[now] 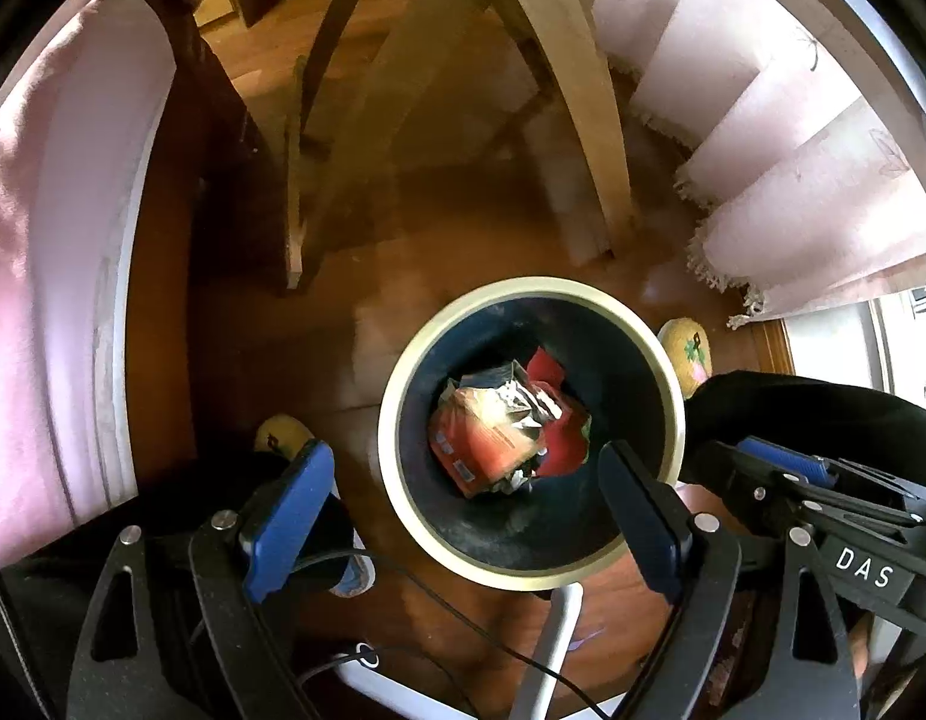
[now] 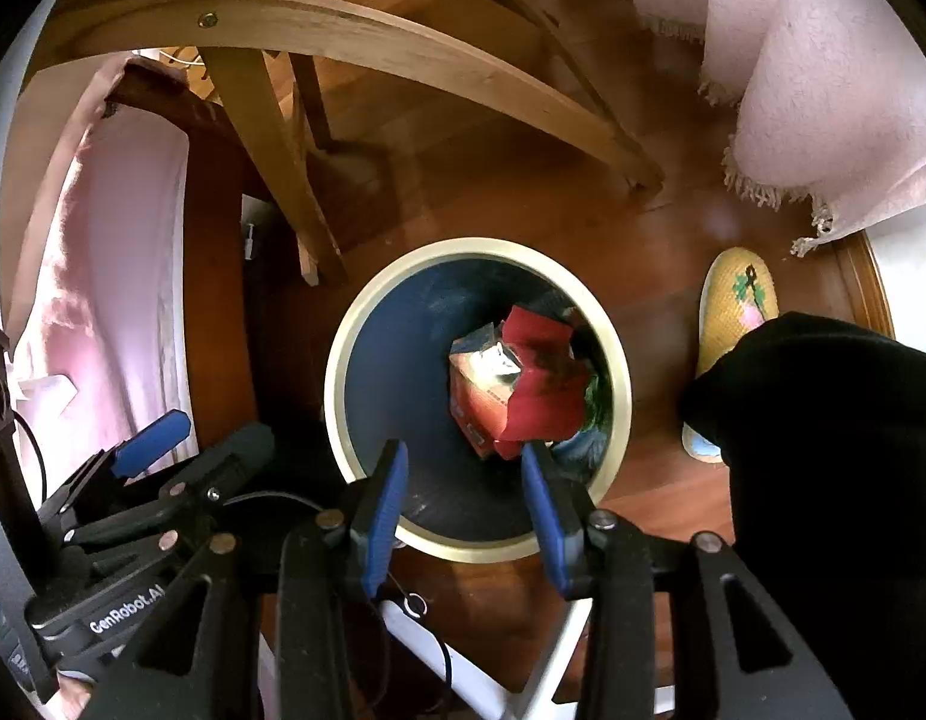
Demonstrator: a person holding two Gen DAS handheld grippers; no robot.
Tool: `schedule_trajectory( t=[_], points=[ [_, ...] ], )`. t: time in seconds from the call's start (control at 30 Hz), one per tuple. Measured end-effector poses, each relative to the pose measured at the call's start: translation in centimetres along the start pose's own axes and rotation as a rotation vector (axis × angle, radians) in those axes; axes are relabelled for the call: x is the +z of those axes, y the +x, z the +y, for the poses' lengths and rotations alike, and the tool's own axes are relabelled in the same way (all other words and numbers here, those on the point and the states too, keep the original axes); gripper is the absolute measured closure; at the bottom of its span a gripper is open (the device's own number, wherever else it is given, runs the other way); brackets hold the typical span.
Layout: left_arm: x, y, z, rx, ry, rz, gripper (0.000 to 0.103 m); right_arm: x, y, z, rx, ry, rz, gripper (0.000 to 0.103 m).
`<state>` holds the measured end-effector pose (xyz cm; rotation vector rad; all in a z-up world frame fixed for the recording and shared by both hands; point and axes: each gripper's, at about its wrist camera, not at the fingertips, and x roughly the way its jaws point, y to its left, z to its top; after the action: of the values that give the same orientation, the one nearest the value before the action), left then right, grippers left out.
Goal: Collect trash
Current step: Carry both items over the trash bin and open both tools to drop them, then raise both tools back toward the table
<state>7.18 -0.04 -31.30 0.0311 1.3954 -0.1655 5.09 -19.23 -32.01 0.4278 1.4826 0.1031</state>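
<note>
A round bin with a cream rim [image 1: 535, 286] [image 2: 334, 384] and a dark blue inside stands on the wooden floor below both grippers. In it lie an orange carton [image 1: 487, 444] [image 2: 475, 402], a red wrapper [image 1: 547, 369] [image 2: 541, 384] and some silver foil. My left gripper [image 1: 463, 510] hangs over the bin's near edge, its blue pads wide apart with nothing between them. My right gripper [image 2: 466, 504] is open above the bin's near side and holds nothing. Each gripper shows in the other's view, the right [image 1: 751, 456] beside the bin's right edge, the left [image 2: 199, 441] to the bin's left.
Curved wooden chair legs [image 1: 583, 120] [image 2: 343, 30] stand just beyond the bin. Pink fringed cloth [image 1: 793, 150] [image 2: 823, 90] hangs at the right, more pink fabric at the left. A yellow slipper [image 1: 688, 351] [image 2: 739, 312] and a person's dark trouser leg [image 2: 823, 420] are right of the bin.
</note>
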Motion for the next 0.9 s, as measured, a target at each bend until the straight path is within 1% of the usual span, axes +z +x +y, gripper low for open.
schedule_trajectory(
  t=[0.27, 0.47, 0.63, 0.73, 0.87, 0.9],
  points=[
    [0.0, -0.6, 0.0, 0.02, 0.003, -0.02, 0.014, 0.1, -0.1, 0.2, 0.0, -0.013, -0.014, 0.063],
    [-0.2, -1.4, 0.3, 0.026, 0.007, -0.047, 0.014, -0.3, -1.0, 0.9, -0.018, -0.053, -0.051, 0.063],
    [-0.5, -2.8, 0.3, 0.026, 0.016, -0.086, 0.014, -0.8, -2.3, 1.5, -0.048, -0.087, -0.087, 0.063],
    [-0.7, -4.2, 0.3, 0.018, 0.018, -0.114, 0.014, -1.1, -3.5, 2.0, -0.06, -0.108, -0.11, 0.063],
    [-0.9, -7.4, 0.4, -0.024, 0.001, -0.169, 0.014, -1.8, -6.0, 2.8, -0.067, -0.145, -0.127, 0.063],
    [-0.9, -8.7, 0.3, -0.047, -0.002, -0.193, 0.014, -2.0, -6.7, 3.0, -0.068, -0.156, -0.132, 0.063]
  ],
)
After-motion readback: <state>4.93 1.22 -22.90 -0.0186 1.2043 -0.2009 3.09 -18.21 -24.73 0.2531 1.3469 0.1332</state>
